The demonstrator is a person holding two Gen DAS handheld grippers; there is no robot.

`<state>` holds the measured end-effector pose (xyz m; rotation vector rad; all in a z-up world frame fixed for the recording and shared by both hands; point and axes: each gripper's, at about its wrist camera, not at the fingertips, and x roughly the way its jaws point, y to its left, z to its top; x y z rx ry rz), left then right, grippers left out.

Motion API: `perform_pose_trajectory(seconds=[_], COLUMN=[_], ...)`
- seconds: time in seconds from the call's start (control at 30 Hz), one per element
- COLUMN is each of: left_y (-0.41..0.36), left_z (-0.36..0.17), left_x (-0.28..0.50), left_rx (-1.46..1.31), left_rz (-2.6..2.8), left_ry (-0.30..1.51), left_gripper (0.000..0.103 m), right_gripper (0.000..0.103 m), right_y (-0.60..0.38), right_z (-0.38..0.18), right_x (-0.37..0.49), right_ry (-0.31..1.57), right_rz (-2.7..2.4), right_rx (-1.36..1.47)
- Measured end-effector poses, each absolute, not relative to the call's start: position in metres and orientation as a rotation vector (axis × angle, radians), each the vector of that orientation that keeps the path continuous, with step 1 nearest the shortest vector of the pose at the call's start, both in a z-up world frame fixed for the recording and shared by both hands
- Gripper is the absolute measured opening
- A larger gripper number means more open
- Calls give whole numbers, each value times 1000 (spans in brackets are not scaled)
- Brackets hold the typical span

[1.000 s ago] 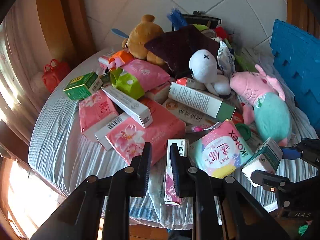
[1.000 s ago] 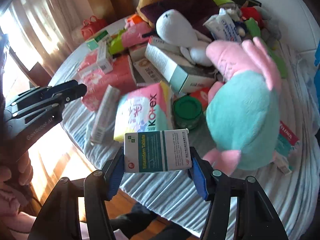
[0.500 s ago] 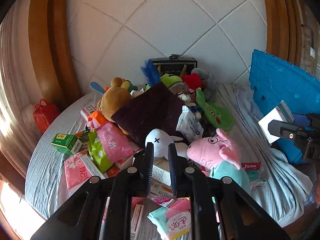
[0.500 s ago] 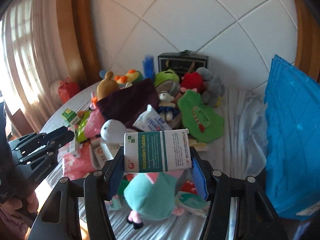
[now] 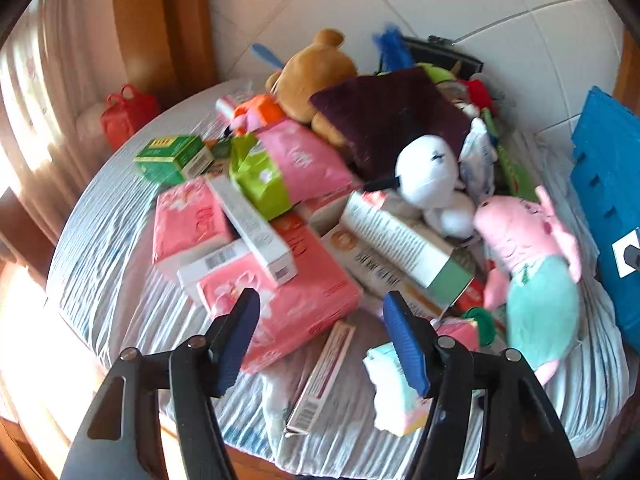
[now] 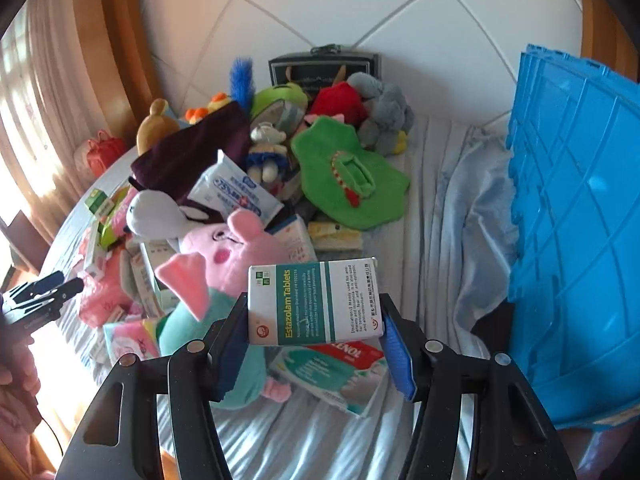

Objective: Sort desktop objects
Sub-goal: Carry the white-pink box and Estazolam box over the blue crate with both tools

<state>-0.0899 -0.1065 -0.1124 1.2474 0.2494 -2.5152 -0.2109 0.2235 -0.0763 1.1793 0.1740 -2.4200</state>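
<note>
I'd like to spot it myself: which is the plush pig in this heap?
Start at the tall blue plastic crate on the right. Left of it, on the striped cloth, lies the pink plush pig in a teal dress, beside a white plush toy. No other toy has its pink snout and ears.

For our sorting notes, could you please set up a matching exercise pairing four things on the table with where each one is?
Things:
1. tablet box
2. green box
3. white plush
4. blue crate

Places:
A. at the table's right edge
B. between the right claw's pads
C. against the pig plush's snout
D. at the pile's left end, near the red bag

Pairs: 1-B, 2-D, 3-C, 4-A
</note>
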Motion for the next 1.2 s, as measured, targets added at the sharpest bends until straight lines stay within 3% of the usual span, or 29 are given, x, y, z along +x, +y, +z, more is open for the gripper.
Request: perform_pose_trajectory(seconds=[0.1, 0.33, 0.4, 0.43, 0.5, 0.67, 0.93, 1.2], left_y=[-114, -102, -99, -99, -97, -77, -25, 104], left_z=[-137, -180, -192, -198, -194, -122, 5, 93], left_x=[-79, -84, -93, -97, -97, -80, -115, -166], left_rx=[1324, 1498, 1538, 1566, 1561, 1343, 939, 746], left_rz=[-2469, -2424, -2412, -2391, -2422, -2556, -2768, -3131], left_ry=[293, 188, 170, 164, 208, 106, 15, -67], left_gripper=[64, 64, 51, 25, 20, 18, 18, 18], right_gripper=[60, 60, 60, 60, 60, 60, 60, 60], right_y=[226, 230, 230, 229, 229, 233, 254, 317], right_z=[-101, -132, -134, -135, -134, -103, 3, 107], right_x=[-218, -221, -220, -220, -219, -215, -203, -185], right_ry=[167, 192, 200, 204, 216, 199, 166, 150], right_rz=[-2383, -2324, -2321, -2319, -2321, -2372, -2544, -2784], right_rx=[1264, 1378, 1389, 1391, 1389, 1295, 945, 630])
